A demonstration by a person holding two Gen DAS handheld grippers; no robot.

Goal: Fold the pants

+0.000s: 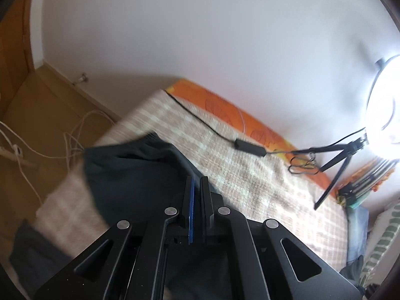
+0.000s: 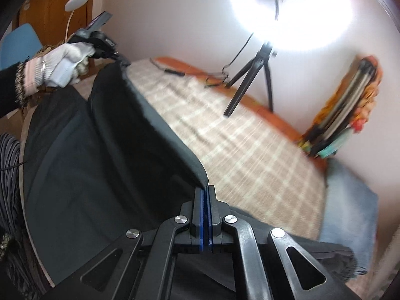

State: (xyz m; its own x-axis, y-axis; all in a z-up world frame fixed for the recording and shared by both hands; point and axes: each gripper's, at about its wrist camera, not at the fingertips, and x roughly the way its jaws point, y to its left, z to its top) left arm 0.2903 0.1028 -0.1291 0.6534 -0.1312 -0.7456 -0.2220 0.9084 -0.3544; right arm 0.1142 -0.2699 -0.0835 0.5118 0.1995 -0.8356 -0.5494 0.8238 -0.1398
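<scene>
Dark pants (image 2: pixel 82 165) lie spread over a checked blanket (image 2: pixel 237 150) on a bed. My right gripper (image 2: pixel 205 187) is shut on a raised edge of the pants, and the cloth runs taut from its tips up to the far left. There a gloved hand (image 2: pixel 62 65) holds my left gripper (image 2: pixel 121 60), which pinches the other end of that lifted edge. In the left wrist view the left gripper (image 1: pixel 197 180) has its jaws nearly together over the pants (image 1: pixel 130 175); the pinched cloth itself is hard to make out between them.
A lit ring light on a black tripod (image 2: pixel 252 80) stands at the bed's far side, its cable and black adapter (image 1: pixel 250 147) lying across the blanket. A stack of books (image 2: pixel 342 122) leans on the wall. Folded blue cloth (image 2: pixel 350 212) lies at right. White cords (image 1: pixel 50 145) trail on the wooden floor.
</scene>
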